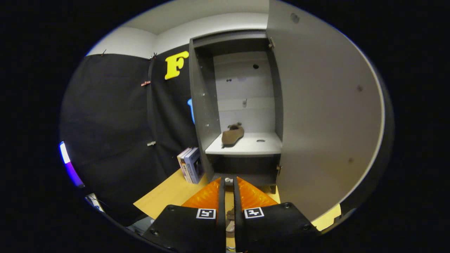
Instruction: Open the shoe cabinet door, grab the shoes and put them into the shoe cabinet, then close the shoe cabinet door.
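Observation:
The grey shoe cabinet (pixel 201 105) stands just beyond my fingers with its door (pixel 327 119) swung wide open to the right. On its pale shelf (pixel 253 147) lies one brown shoe (pixel 232 135), toward the left side. My gripper (pixel 229 182) is low in front of the cabinet's base, its fingers drawn close with only a narrow slit between them. A brown piece of a second shoe (pixel 230 214) shows in that slit, pinched between the fingers. The rest of it is hidden under them.
A wooden table (pixel 165 196) carries the cabinet. Two upright books (pixel 191 164) lean by the cabinet's left side. Black cloth closes the left and back. The open door blocks the right side.

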Demonstrator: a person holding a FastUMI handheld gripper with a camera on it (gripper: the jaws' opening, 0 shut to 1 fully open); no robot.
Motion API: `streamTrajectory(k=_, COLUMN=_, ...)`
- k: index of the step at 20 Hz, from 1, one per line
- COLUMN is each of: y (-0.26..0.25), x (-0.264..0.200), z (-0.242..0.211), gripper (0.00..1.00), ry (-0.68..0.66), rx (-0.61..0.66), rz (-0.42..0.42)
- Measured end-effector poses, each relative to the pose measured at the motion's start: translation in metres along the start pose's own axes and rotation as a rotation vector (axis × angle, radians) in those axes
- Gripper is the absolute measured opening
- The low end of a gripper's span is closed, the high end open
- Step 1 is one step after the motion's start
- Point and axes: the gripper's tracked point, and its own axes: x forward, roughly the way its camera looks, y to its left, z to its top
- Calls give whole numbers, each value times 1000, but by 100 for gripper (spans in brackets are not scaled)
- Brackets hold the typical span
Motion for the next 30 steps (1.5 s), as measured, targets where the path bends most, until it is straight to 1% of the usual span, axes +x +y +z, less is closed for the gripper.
streamTrajectory(k=2, y=3, x=26, z=-42, gripper=15, ry=122, rx=0, rz=-14)
streamTrajectory(k=5, y=13, x=64, z=-103, gripper=15, ry=267, rx=100, rz=-40)
streamTrajectory(k=7, y=12, x=76, z=-148, gripper=15, ry=360, rx=154, rz=-75)
streamTrajectory(k=11, y=4, x=108, z=-217, gripper=15, ry=473, rx=206, rz=-151)
streamTrajectory(k=15, y=-8, x=127, z=-272, gripper=15, ry=572, rx=176, rz=-226)
streamTrajectory(k=17, y=-13, x=136, z=-294, gripper=15, ry=612, rx=178, rz=-254)
streamTrajectory(k=19, y=-16, x=140, z=-306, gripper=15, ry=634, rx=187, rz=-267)
streamTrajectory(k=24, y=-19, x=154, z=-329, gripper=15, ry=654, rx=185, rz=-279)
streamTrajectory(k=28, y=-23, x=175, z=-337, gripper=15, ry=629, rx=203, rz=-273)
streamTrajectory(k=30, y=-25, x=187, z=-333, gripper=15, ry=589, rx=208, rz=-258)
